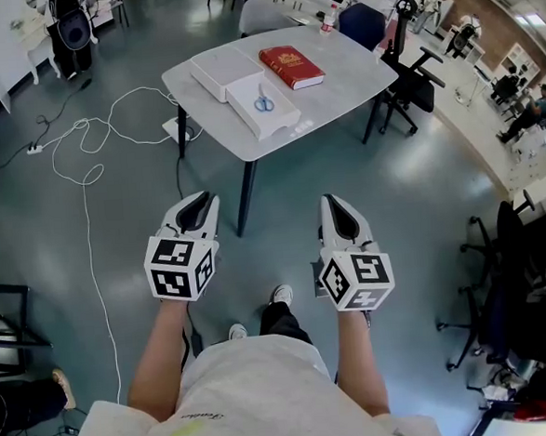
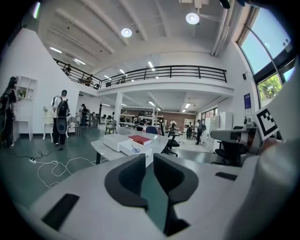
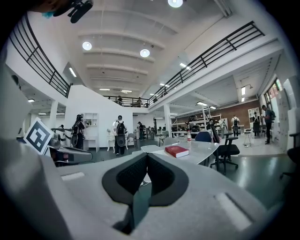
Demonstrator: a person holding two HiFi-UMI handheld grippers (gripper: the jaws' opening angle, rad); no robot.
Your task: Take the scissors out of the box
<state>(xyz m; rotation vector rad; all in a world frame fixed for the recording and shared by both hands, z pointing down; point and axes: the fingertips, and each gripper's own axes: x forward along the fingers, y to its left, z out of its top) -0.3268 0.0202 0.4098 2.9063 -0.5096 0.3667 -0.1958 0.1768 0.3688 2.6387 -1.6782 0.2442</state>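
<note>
Head view: one white rounded-corner table (image 1: 338, 77) carries two flat white rectangular boxes, one red hardcover book (image 1: 290, 66) and one pair of blue-handled scissors (image 1: 263, 102). The scissors lie in the white box nearer the table's front edge (image 1: 283, 117). The second white box (image 1: 221, 72) sits just beside it toward the table's far left corner, and the book lies to its right. The scissors' long axis runs from the table's front edge toward its back, with the blue handles at the front end; the blade tips are too small to make out.

Two grippers hang over the floor, well short of the table. The left gripper (image 2: 149, 157) has its jaws a narrow slit apart with nothing between them. The right gripper (image 3: 146, 155) has its jaw tips pressed together, empty.
</note>
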